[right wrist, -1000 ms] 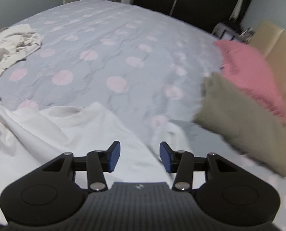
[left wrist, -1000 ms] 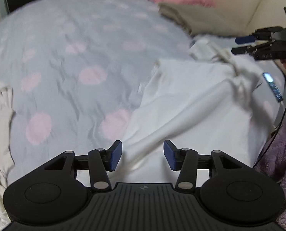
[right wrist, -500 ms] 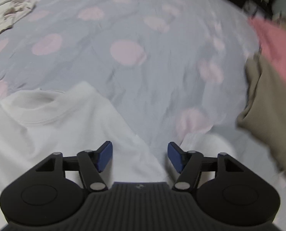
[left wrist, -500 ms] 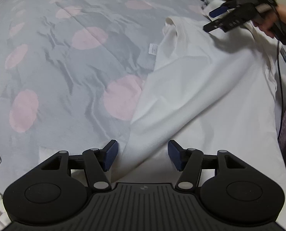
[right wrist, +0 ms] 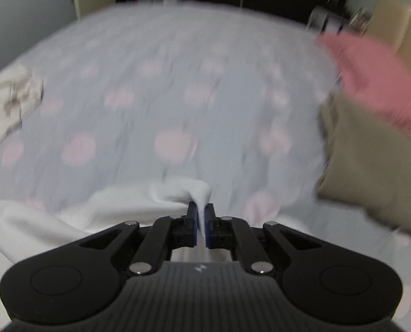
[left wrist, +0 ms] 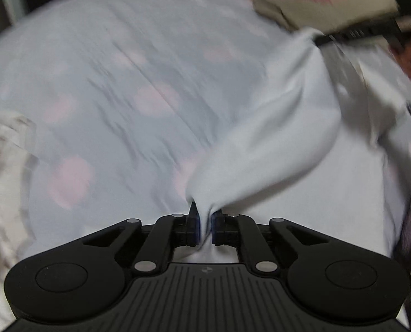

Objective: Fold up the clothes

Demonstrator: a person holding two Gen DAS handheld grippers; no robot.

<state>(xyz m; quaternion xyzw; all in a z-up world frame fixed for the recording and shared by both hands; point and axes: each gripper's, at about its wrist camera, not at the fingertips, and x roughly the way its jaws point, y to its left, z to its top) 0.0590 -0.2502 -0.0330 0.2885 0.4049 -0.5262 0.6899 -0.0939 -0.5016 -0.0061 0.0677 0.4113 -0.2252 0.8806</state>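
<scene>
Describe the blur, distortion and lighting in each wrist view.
Left wrist view: bedspread and white shirt smeared by motion, the fingers sharp; fisheye bends the edges. Right wrist view: similar smear on the pink pillow, dim indoor light, no glare.

Two grippers: the left gripper point(left wrist: 205, 225) at lower centre and the right gripper point(right wrist: 201, 229) at lower centre of its own view. One white shirt point(left wrist: 274, 138), right of centre. One grey bedsheet point(right wrist: 177, 83) with pink dots, too blurred to count. One cream garment point(right wrist: 9, 102) at left. Two cushions at right: one pink cushion point(right wrist: 371, 74), one olive cushion point(right wrist: 371, 166).
</scene>
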